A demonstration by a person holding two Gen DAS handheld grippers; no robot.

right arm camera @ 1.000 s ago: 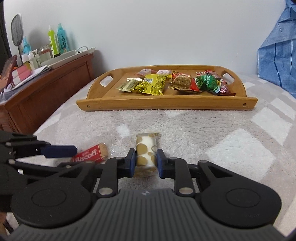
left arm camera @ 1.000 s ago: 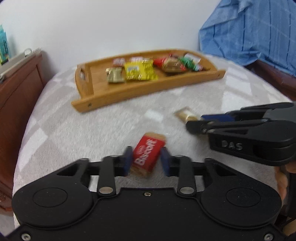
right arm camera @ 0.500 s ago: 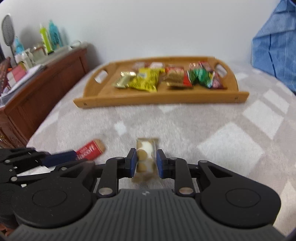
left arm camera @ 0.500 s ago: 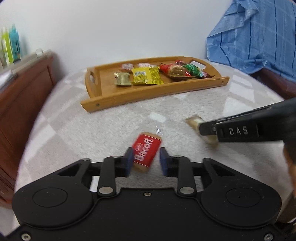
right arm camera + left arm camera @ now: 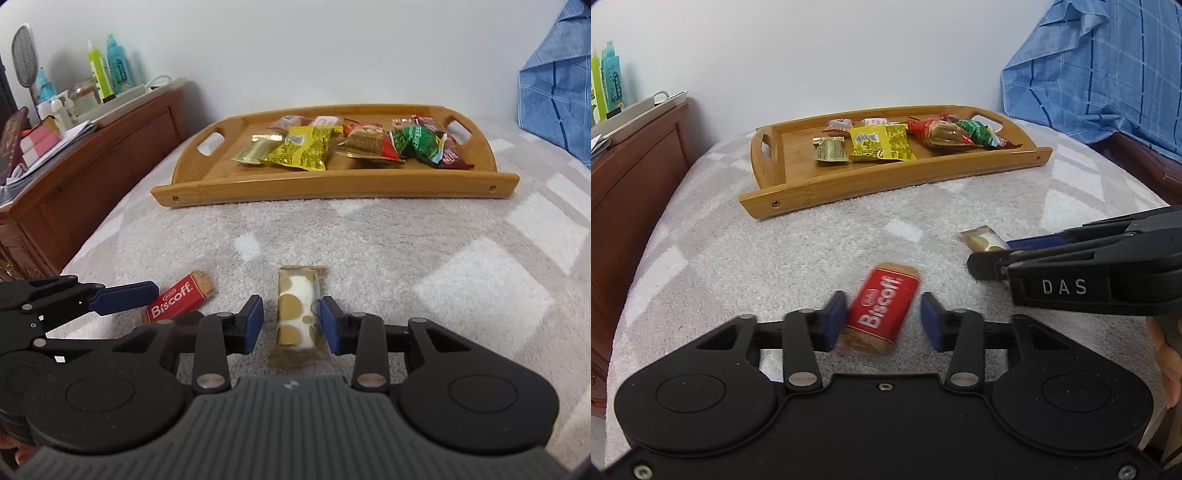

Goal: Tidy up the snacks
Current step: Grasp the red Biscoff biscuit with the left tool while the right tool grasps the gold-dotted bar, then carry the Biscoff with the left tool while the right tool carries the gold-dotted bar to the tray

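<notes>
A red Biscoff packet (image 5: 882, 306) lies on the grey checked blanket between the blue pads of my left gripper (image 5: 882, 319). It rests near the left pad, with a gap at the right pad. A white-and-gold packet (image 5: 298, 314) lies between the pads of my right gripper (image 5: 291, 325), whose jaws are closing; a gap still shows on its left side. Farther back stands the wooden tray (image 5: 886, 184) (image 5: 332, 186) with several wrapped snacks. The right gripper (image 5: 990, 254) reaches in from the right in the left wrist view. The Biscoff packet (image 5: 181, 301) lies left of it.
A brown wooden dresser (image 5: 92, 173) with bottles and papers runs along the left edge of the bed. Blue checked cloth (image 5: 1108, 74) is piled at the back right. A person's hand (image 5: 1167, 354) shows at the right edge.
Both grippers held their packets a second ago. Their pads now stand wider apart, and each packet lies loose on the blanket between them.
</notes>
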